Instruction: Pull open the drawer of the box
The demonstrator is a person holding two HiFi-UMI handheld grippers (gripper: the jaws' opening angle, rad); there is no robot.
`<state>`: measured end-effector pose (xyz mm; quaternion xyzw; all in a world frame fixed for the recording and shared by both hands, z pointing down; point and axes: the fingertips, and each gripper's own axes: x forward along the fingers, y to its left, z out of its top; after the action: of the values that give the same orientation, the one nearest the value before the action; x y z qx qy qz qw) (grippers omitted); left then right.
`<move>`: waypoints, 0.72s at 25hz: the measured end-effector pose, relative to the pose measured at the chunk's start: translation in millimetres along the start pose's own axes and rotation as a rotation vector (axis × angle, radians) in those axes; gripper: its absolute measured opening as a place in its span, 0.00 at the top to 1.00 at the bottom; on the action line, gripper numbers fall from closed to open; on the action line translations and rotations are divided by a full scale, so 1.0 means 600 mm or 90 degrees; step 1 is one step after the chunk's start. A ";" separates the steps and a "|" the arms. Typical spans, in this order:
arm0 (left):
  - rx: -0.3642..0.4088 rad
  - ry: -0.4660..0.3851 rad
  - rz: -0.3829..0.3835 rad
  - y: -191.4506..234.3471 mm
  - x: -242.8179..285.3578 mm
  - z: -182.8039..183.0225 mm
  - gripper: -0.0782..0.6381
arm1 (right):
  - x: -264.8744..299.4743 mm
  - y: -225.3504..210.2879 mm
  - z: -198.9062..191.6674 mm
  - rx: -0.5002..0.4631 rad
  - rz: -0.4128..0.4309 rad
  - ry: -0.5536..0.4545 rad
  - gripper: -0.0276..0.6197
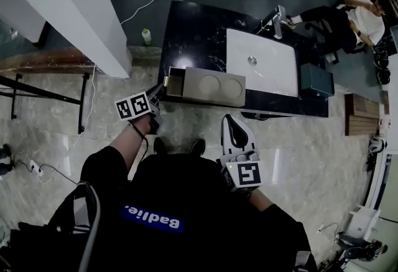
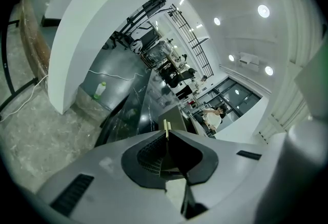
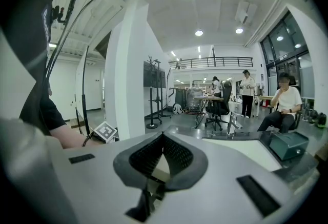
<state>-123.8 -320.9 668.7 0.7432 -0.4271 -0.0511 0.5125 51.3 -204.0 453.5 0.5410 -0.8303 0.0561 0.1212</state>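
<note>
Pale stone flooring surrounds a dark marble surface [image 1: 186,34] in the head view, with a white pillar [image 1: 81,3] to its left and a seated person [image 1: 360,18] well beyond its far right corner. A white board [image 1: 260,60] lies in the middle of the surface, and a green case [image 1: 317,79] sits at the near right corner. The box [image 1: 214,86] is set along the near edge, close to the near left corner. Its drawer [image 1: 176,83] is seen partly out of the left end, reaching almost to the left edge. The left tongs [image 1: 160,93] are held at the drawer's front, while the right tongs [image 1: 230,120] are kept low, off the surface and well apart from the box.

From the left gripper view, the left tongs are seen pressed together on a thin yellowish pull tab [image 2: 166,126], of which only a sliver shows past the tips.

From the right gripper view, the right tongs are seen with their tips met and nothing between them.

Several faults are judged possible. The tab may slip out of so slim a pinch if the pull is jerked or angled. As the box is not braced by anything, it may be dragged along toward the left edge instead of releasing the drawer. If the drawer is drawn fully clear, it may drop past that edge to the floor.
</note>
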 end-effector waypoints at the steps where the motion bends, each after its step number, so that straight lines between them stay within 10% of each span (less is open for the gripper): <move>1: 0.001 0.000 0.001 0.001 -0.001 0.001 0.87 | 0.001 0.002 0.001 -0.001 0.002 -0.001 0.96; 18: -0.016 -0.024 0.017 0.038 -0.042 0.033 0.87 | 0.013 0.044 0.012 0.002 0.017 -0.004 0.96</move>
<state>-163.3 -320.4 668.6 0.7299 -0.4459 -0.0632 0.5142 23.4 -202.0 449.7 0.5304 -0.8377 0.0574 0.1168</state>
